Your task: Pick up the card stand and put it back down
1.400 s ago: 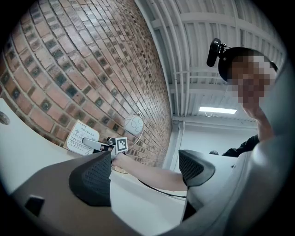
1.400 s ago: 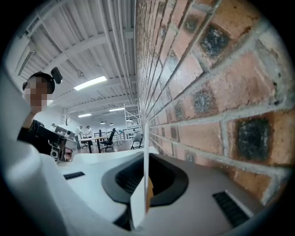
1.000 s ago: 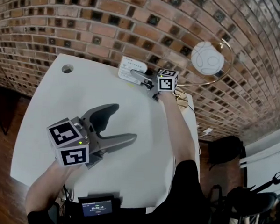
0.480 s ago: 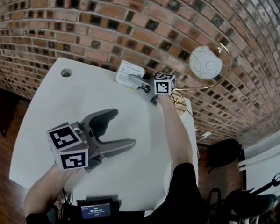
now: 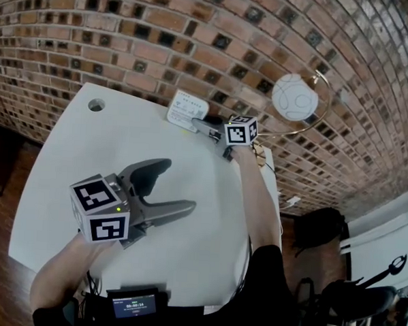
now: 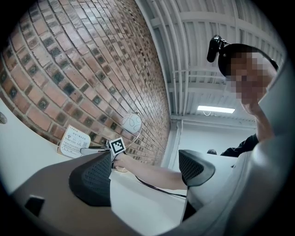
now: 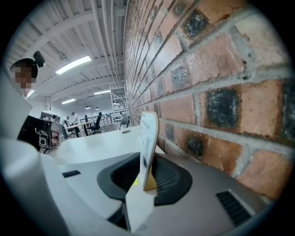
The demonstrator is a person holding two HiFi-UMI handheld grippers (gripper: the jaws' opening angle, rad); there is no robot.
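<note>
The card stand (image 5: 186, 109), a white printed card on a small base, stands upright at the table's far edge by the brick wall. My right gripper (image 5: 200, 128) reaches to it. In the right gripper view the card stand (image 7: 148, 138) sits edge-on between the two dark pads (image 7: 173, 177) with a little gap on each side. These jaws have just been opening. My left gripper (image 5: 163, 189) rests near the table's front, open and empty. The left gripper view looks past its pads (image 6: 90, 179) to the card stand (image 6: 73, 140) far off.
The white table (image 5: 74, 159) has a round hole (image 5: 96, 105) at its far left corner. A white globe lamp (image 5: 294, 97) on a gold ring stands at the far right. A small screen device (image 5: 136, 302) sits at the front edge. The brick wall (image 5: 128, 46) runs just behind the card.
The right gripper has tipped down a little with the card stand at the table's far edge. The left gripper has stayed where it was.
</note>
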